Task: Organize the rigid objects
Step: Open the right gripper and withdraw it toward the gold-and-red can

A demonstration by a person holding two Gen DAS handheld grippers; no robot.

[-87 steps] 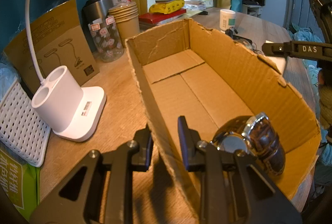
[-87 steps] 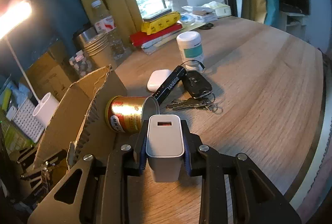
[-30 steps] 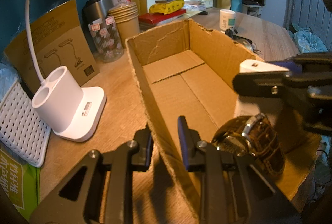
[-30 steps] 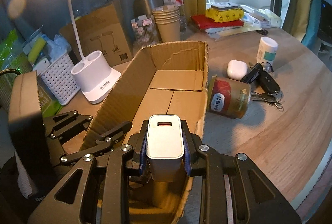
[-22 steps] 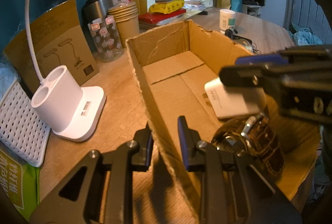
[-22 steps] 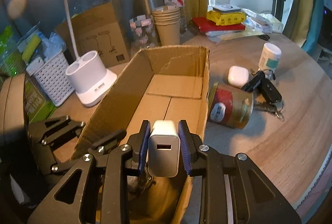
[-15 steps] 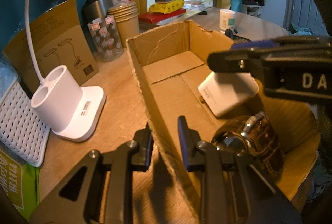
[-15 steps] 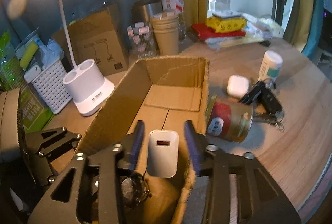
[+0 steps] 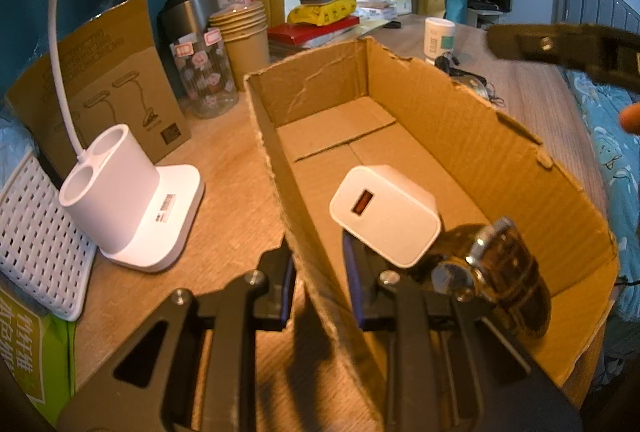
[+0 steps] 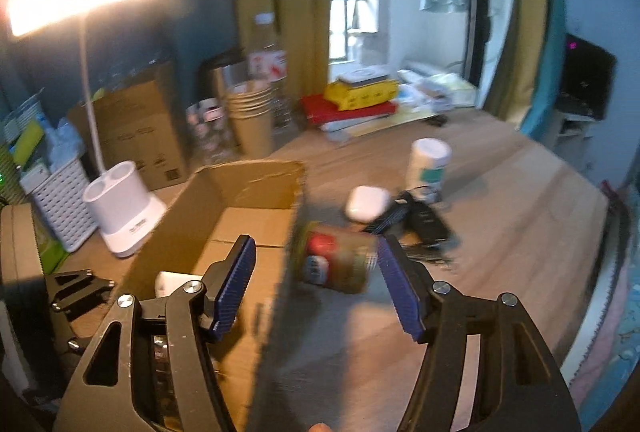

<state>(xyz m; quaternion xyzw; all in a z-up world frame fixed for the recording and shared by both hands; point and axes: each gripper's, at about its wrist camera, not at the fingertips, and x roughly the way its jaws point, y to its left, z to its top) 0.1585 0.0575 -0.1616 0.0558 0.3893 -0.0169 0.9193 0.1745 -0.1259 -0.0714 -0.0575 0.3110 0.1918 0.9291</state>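
Inside the cardboard box (image 9: 500, 151) on a wooden desk (image 10: 500, 232), 1 white USB charger (image 9: 386, 216) lies tilted against 1 wristwatch (image 9: 500, 264), both at the near end. The left gripper (image 9: 318, 278) is clamped narrow on the box's near side wall. The right gripper (image 10: 316, 288), its jaws just opened wide with nothing between them, hangs above the box's edge. Outside, just beside the box's right wall, wait 1 red-labelled tin can (image 10: 336, 264) on its side, 1 white earbud case (image 10: 366, 203), 1 dark key fob (image 10: 430, 222) among keys and a black stick-like item, and 1 white lidded tub (image 10: 428, 161). The can looks rigid, smooth and prone to rolling, so a grip across its round body seems best; how heavy it is cannot be told. The earbud case appears light and slippery, best pinched across its flat faces.
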